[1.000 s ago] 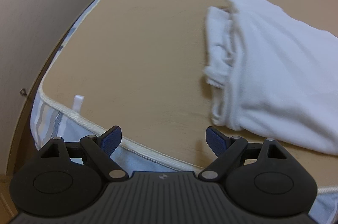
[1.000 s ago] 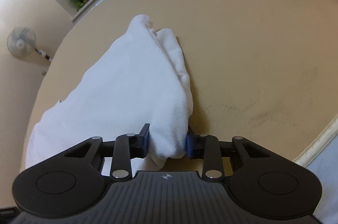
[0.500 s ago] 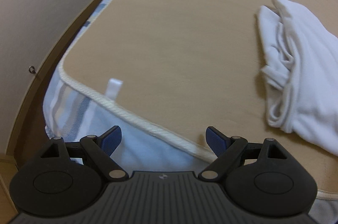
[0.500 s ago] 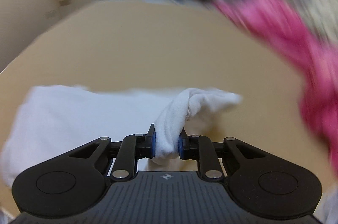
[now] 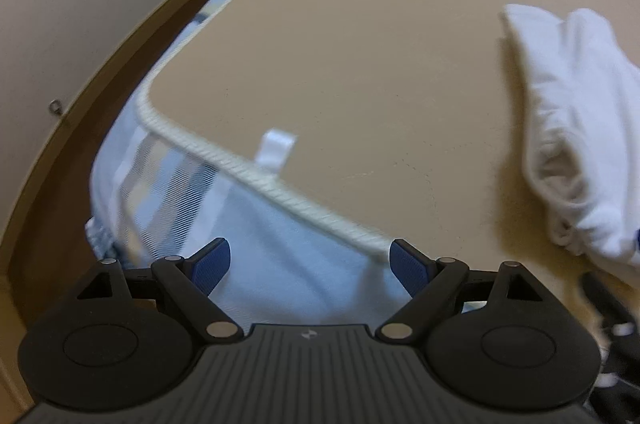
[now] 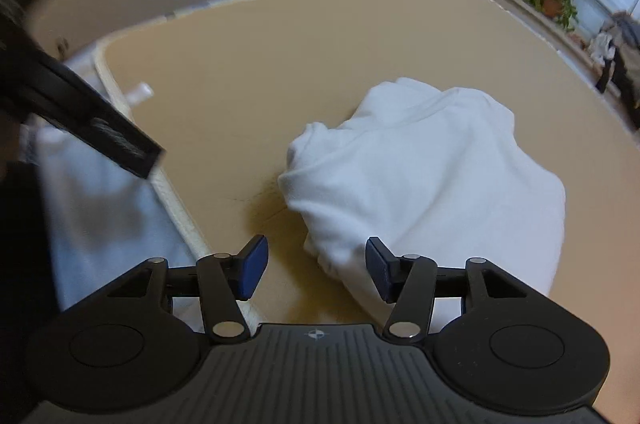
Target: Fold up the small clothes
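Tan mat [image 6: 320, 56] over bed, white folded garment [image 6: 432, 168] lying on it

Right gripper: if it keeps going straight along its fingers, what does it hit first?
Most likely the white garment: its near edge lies between the open fingertips of the right gripper, with tan mat on the left. Depth is unclear; neither pad presses on it.

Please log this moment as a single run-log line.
left hand-held gripper: open, empty | right hand-held gripper: jaws just opened, off white garment | garment: bunched on tan mat
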The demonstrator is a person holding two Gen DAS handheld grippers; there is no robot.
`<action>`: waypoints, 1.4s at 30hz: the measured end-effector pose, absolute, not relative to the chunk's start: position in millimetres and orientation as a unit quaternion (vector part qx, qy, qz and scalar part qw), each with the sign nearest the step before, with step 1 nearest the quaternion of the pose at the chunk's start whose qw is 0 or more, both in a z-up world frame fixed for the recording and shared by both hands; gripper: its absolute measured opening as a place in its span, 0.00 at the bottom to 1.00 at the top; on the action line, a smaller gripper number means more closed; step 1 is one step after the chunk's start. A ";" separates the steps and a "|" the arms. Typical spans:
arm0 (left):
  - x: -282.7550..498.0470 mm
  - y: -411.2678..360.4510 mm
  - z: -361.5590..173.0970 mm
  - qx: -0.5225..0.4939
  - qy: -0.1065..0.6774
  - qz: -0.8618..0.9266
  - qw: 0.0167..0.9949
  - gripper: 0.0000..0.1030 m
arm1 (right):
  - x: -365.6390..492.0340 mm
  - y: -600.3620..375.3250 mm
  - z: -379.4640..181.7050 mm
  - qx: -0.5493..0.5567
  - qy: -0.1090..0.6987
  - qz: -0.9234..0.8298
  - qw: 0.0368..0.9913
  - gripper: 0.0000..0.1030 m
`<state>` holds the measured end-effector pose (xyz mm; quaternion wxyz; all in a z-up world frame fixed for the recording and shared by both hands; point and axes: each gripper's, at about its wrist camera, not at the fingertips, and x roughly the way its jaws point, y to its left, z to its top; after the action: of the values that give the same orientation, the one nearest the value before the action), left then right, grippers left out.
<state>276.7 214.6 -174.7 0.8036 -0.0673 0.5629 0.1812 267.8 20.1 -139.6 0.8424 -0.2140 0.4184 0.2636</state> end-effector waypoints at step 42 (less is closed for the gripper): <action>204.0 93.7 -70.1 -0.013 0.486 0.103 0.868 0.96 | 195.4 -132.9 -39.7 -0.040 0.399 0.088 0.912 0.84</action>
<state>204.0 93.7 -70.1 0.8681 -0.0126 0.4856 0.1026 195.4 -132.9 -39.7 0.9118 -0.0399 0.3990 0.0883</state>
